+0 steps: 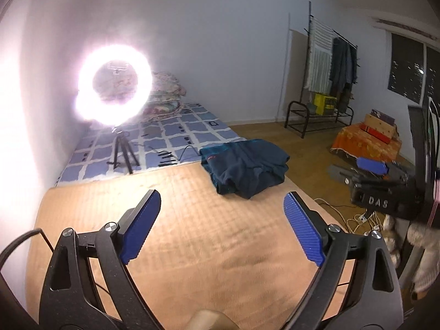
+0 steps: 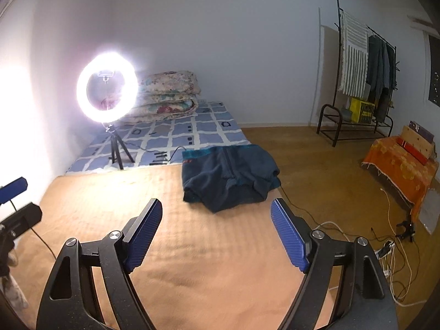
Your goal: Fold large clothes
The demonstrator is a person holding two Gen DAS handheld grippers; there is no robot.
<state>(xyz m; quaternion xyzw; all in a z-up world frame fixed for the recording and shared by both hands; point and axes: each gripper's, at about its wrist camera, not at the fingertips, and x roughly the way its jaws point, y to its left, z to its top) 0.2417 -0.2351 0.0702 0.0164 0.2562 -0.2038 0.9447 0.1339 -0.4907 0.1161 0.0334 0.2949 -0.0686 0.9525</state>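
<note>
A dark navy garment (image 1: 244, 167) lies folded in a compact bundle at the far right edge of the tan blanket (image 1: 178, 233); it also shows in the right wrist view (image 2: 229, 176). My left gripper (image 1: 222, 202) is open and empty, held above the blanket short of the garment. My right gripper (image 2: 216, 209) is open and empty, also above the blanket (image 2: 192, 247), just short of the garment. The right gripper shows at the right edge of the left wrist view (image 1: 371, 165). The left gripper shows at the left edge of the right wrist view (image 2: 13, 189).
A bright ring light on a tripod (image 2: 107, 86) stands on the blue checked mattress (image 2: 192, 132) beyond the blanket, with folded floral quilts (image 2: 167, 93) behind. A clothes rack (image 2: 363, 82), an orange-covered box (image 2: 401, 165) and loose cables (image 2: 385, 247) are on the wooden floor at right.
</note>
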